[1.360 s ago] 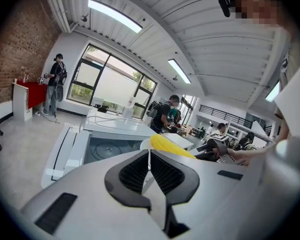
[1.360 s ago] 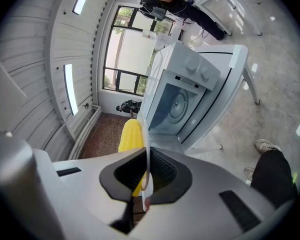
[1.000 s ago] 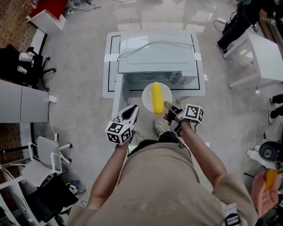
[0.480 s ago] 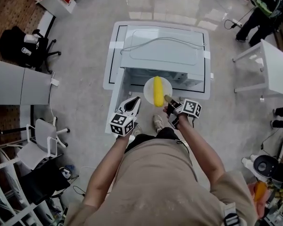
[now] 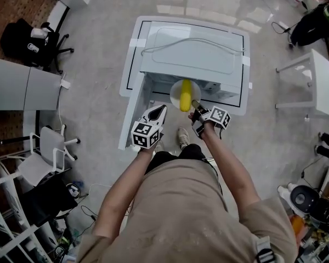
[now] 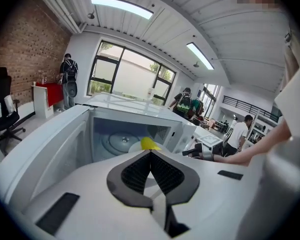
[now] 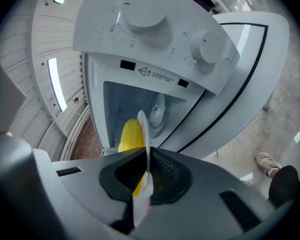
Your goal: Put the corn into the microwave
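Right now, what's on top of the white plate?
One yellow corn cob lies on the plate, whose rim the right gripper pinches. The corn covers the plate's middle, so nothing under it shows.

My corn (image 5: 185,94) is bright yellow on a white plate (image 5: 175,91). The microwave (image 5: 186,53) is white, its inside perhaps pale blue-grey. Black-and-white squares pattern the cubes on my left claw (image 5: 161,110) and right claw (image 5: 195,104).

Brick wall (image 6: 25,49) and large windows (image 6: 130,79) bound a glossy grey floor (image 5: 90,64) with black office chair (image 5: 23,38).
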The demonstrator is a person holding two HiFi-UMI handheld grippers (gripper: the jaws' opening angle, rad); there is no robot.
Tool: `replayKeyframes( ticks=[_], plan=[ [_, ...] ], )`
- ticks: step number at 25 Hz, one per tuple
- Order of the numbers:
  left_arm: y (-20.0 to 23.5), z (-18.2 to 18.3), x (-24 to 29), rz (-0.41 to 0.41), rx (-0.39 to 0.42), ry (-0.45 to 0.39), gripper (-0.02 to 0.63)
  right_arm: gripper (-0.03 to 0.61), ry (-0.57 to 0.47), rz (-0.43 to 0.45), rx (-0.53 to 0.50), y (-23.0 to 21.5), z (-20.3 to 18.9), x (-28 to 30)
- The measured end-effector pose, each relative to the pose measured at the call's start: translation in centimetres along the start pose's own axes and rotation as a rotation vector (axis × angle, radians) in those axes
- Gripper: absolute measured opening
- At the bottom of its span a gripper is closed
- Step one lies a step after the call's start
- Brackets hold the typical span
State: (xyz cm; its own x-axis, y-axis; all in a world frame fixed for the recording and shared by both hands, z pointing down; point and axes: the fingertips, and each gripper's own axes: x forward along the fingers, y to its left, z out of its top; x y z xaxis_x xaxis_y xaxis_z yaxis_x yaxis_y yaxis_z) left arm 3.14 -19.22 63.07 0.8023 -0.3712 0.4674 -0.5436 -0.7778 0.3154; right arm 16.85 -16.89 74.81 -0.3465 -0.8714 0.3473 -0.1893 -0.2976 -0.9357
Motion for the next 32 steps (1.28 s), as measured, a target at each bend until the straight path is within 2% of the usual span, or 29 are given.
replayKeyframes(
  ticks=[5, 14, 20, 25, 32],
  plan=[
    [1.0, -0.9, 0.6, 0.021, -0.031, 0.017, 0.002, 0.014, -0.034, -0.008, 0.018, -0.9, 0.9, 1.9],
    [1.5, -1.7, 1.9, 0.046, -0.019, 0.044, 0.002, 0.014, -0.121, 0.008, 0.097, -2.0, 1.9, 4.3],
    [1.5, -2.2, 3.0, 0.055, -0.027, 0.058, 0.002, 0.014, -0.114, -0.001, 0.069, -1.9, 2.7, 6.3],
    [2.1, -2.5, 3.7, 0.06, -0.005, 0.077, 0.002, 0.014, -0.154, 0.001, 0.097, -2.2, 3.2, 7.0],
    [3.4, -1.6, 3.9, 0.077, 0.003, 0.07, 0.002, 0.014, -0.158, -0.021, 0.076, -2.5, 3.9, 8.7]
  ],
)
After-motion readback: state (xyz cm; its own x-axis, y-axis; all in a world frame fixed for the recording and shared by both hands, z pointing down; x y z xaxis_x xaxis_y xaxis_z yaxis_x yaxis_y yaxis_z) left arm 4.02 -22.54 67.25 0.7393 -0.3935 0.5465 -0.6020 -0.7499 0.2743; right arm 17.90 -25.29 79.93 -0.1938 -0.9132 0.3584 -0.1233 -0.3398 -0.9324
